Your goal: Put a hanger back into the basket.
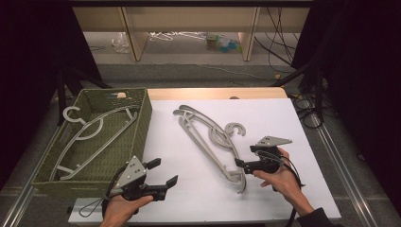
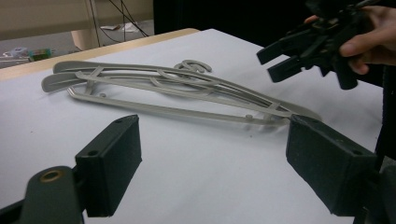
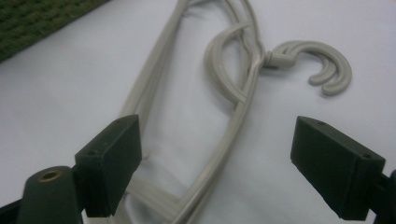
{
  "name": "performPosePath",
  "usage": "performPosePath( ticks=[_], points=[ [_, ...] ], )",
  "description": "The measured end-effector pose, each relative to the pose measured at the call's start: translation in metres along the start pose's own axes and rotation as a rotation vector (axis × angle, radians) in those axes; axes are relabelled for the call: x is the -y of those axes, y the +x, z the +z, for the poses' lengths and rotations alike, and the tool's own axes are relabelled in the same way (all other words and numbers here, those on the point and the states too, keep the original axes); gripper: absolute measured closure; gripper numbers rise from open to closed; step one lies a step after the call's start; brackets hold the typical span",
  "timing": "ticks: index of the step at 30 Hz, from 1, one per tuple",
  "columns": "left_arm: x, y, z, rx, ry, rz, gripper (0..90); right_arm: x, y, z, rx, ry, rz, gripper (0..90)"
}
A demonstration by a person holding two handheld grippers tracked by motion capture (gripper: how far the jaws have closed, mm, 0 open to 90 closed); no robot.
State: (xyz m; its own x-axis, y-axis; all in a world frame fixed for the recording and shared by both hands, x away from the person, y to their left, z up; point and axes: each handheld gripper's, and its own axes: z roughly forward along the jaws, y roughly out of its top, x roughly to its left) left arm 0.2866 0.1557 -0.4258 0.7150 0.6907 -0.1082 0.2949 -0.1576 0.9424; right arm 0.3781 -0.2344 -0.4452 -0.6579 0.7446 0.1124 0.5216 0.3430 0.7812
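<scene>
At the left of the high view sits a green woven basket (image 1: 142, 118) with one grey hanger (image 1: 90, 137) already lying inside it; just below its lower right corner the left gripper (image 1: 163, 172) hovers over the white sheet (image 1: 198, 189), jaws spread wide and holding nothing; in the left gripper view the same spread jaws frame the sheet, with the stacked hangers (image 2: 177, 88) lying flat beyond them. At the centre of the high view those hangers (image 1: 210, 142) lie in a pile on the sheet, hooks toward the right, well apart from the basket. Right of centre the right gripper (image 1: 246, 158) is held just beside the pile's lower end, jaws open and empty; the right gripper view looks down between its spread jaws at the hangers (image 3: 233, 107).

The step in hand looks like the approach for a pick, the hangers bound for the basket; the next move likely calls for lowering the right gripper over one thin rim and closing on a single hanger, not both.

The sheet covers a wooden table (image 1: 213, 93); beyond it stand pale shelf legs (image 1: 135, 38), loose cables and small clutter on a grey floor, dark at either side.
</scene>
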Motion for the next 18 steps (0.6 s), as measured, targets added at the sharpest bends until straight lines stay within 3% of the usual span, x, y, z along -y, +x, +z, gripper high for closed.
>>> performPosePath(
  ticks=[1, 2, 3, 11, 14, 16, 18],
  points=[
    [0.0, 0.0, 0.0, 0.0, 0.0, 0.0, 18.1, 0.0, -0.003, 0.005, 0.007, 0.005, -0.001, 18.6],
    [-0.001, 0.0, -0.001, -0.001, -0.002, 0.036, 18.1, -0.001, -0.005, 0.008, 0.014, 0.02, 0.015, 21.2],
    [0.0, -0.003, -0.001, 0.001, 0.001, 0.011, 18.3, -0.002, -0.006, 0.011, 0.017, 0.03, 0.017, 24.0],
    [0.002, -0.005, 0.001, 0.011, 0.015, 0.02, 18.3, -0.012, -0.011, 0.031, 0.038, 0.101, 0.027, 36.3],
    [0.002, -0.005, 0.001, 0.013, 0.017, 0.021, 18.4, -0.013, -0.013, 0.041, 0.04, 0.082, 0.023, 40.0],
    [0.002, -0.006, 0.001, 0.018, 0.017, 0.018, 18.6, -0.015, -0.013, 0.052, 0.034, 0.155, 0.047, 44.0],
    [0.002, -0.006, 0.001, 0.018, 0.017, 0.019, 18.8, -0.017, -0.015, 0.059, 0.036, 0.144, 0.022, 46.3]
  ],
)
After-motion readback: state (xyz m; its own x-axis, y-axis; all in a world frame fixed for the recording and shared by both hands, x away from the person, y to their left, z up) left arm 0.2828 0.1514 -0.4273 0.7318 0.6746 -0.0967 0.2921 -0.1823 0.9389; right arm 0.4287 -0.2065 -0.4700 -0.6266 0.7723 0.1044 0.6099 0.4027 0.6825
